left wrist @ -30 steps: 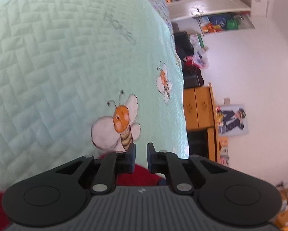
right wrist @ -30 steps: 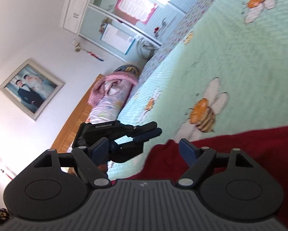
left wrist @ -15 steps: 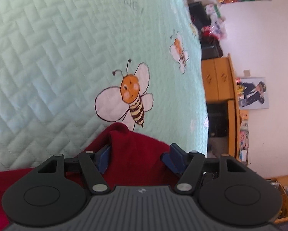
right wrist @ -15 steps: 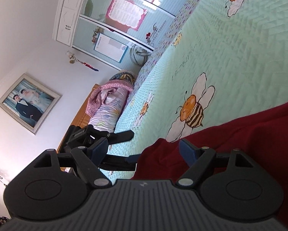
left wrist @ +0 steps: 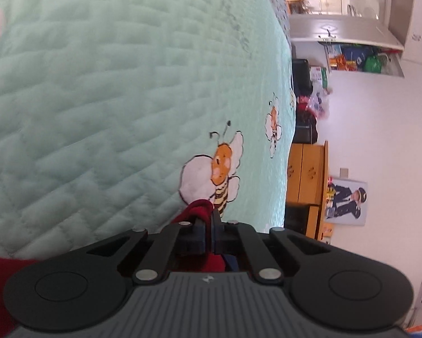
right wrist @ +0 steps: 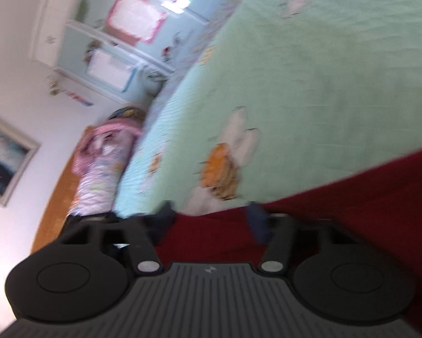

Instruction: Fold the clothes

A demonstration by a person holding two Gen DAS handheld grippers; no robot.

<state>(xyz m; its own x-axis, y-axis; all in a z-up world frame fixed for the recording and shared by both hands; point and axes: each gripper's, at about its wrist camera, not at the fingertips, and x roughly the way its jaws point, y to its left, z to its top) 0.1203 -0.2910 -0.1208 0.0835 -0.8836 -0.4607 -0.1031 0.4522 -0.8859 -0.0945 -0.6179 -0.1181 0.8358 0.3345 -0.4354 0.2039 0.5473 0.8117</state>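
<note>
While the red garment [left wrist: 195, 211] lies on the bee-print quilt [left wrist: 98, 98], we see our left gripper [left wrist: 211, 219] clamped on its bunched corner; our right gripper [right wrist: 209, 219], jaws closing, straddles its edge.

The right wrist view is motion-blurred; the red garment [right wrist: 337, 219] runs off its lower right edge.

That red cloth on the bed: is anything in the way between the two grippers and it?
Nothing visible. The left gripper is shut on a bunched corner of the red cloth. The right gripper is closing, with the cloth's edge between its fingers, lying on the green quilt.
</note>
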